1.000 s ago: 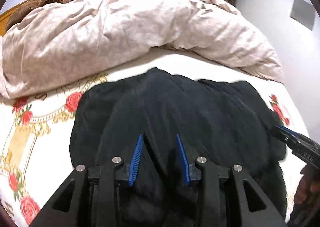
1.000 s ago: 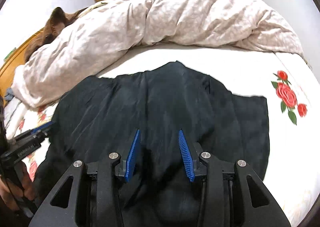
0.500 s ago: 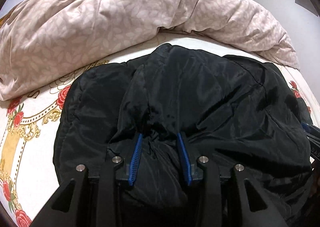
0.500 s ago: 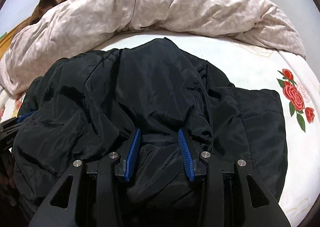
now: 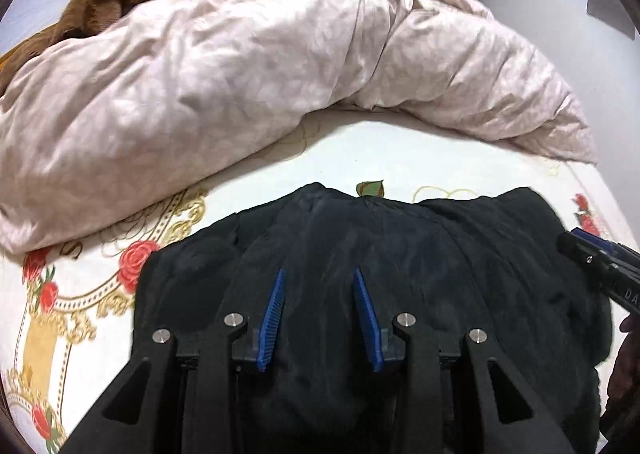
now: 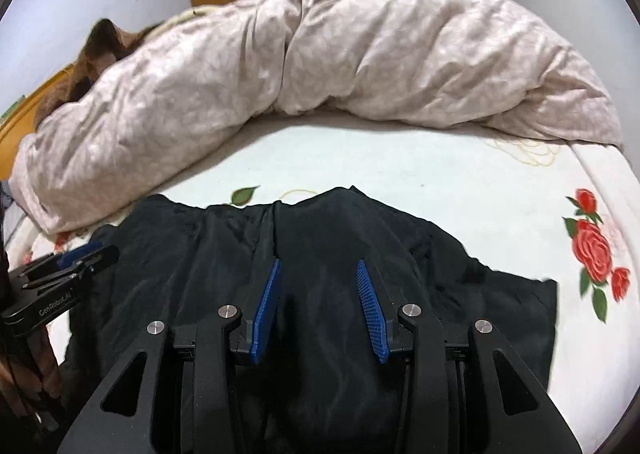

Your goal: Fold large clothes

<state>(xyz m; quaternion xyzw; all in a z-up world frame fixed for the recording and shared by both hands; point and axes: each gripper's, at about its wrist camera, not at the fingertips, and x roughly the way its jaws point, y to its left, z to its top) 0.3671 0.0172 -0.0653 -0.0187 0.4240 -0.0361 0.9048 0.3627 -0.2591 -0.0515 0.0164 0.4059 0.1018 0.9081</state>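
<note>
Under both grippers, the black garment (image 5: 400, 254) perhaps hides its near hem

The black garment (image 5: 400, 274) runs off the bottom edge of both views, its lower part hidden behind the gripper bodies. At upper left, a brown blanket (image 6: 100, 50) lies mostly hidden behind the pink duvet (image 6: 320, 66).

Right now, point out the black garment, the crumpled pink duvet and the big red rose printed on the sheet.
black garment (image 6: 328, 238): right wrist view, upper middle fabric.
crumpled pink duvet (image 6: 400, 66): right wrist view, central bulge.
big red rose (image 6: 592, 254): right wrist view, bloom's centre.
</note>
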